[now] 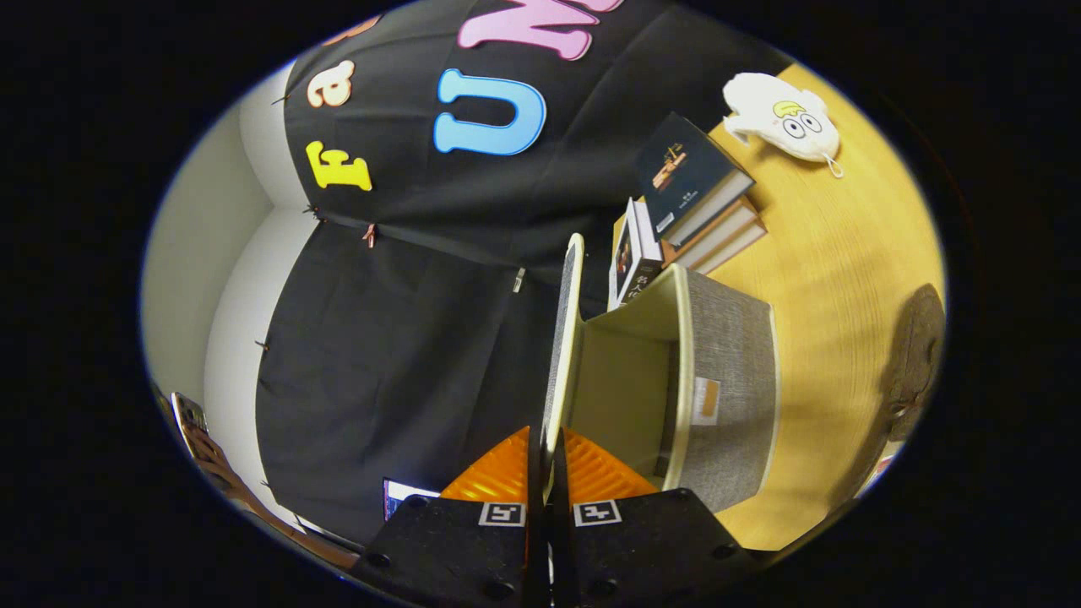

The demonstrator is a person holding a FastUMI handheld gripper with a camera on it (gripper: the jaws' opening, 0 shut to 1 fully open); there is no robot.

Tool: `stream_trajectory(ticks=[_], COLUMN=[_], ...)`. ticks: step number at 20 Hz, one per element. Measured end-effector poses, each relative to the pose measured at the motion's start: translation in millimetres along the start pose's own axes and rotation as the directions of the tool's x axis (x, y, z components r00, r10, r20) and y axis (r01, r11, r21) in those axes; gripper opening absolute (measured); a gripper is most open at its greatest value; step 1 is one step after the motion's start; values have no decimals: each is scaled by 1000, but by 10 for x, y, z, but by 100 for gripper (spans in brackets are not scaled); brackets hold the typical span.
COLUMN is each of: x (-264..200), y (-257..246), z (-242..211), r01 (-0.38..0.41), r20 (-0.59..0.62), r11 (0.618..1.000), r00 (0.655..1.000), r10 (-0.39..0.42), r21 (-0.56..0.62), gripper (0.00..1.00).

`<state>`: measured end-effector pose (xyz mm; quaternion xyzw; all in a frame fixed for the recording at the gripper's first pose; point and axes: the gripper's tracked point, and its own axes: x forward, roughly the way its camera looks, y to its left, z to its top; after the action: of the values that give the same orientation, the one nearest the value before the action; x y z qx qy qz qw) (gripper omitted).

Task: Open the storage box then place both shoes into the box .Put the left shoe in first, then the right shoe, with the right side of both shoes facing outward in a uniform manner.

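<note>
While the lid [564,338] sits pinched edge-on between my fingers, my gripper [547,473] is closed on its free edge, no gap showing either side. Lid is swung up off the box [735,371], held clear so the opening stays free for loading. Box interior looks empty from here; the view is rolled sideways. Box sits on the table [844,270]; books [692,203] stacked just behind the box, a white plush [781,114] well beyond those. A dark rounded thing [916,355] lies on the table away from the box, possibly a shoe, can't confirm. My read: opening step nearly done, left shoe goes in next.
</note>
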<state>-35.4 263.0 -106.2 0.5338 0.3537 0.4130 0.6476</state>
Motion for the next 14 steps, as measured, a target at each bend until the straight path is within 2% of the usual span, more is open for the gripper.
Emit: stream_trajectory(ticks=[6, 8, 14], x=[381, 567, 1094], y=[576, 756, 1015], z=[-34, -107, -376], r01=[16, -1, -23], r20=[-2, -18, -65], r11=[990, 984, 980], r00=[1000, 1000, 998], r10=[-17, -2, 10], r21=[-138, -179, -198], gripper=[7, 7, 7])
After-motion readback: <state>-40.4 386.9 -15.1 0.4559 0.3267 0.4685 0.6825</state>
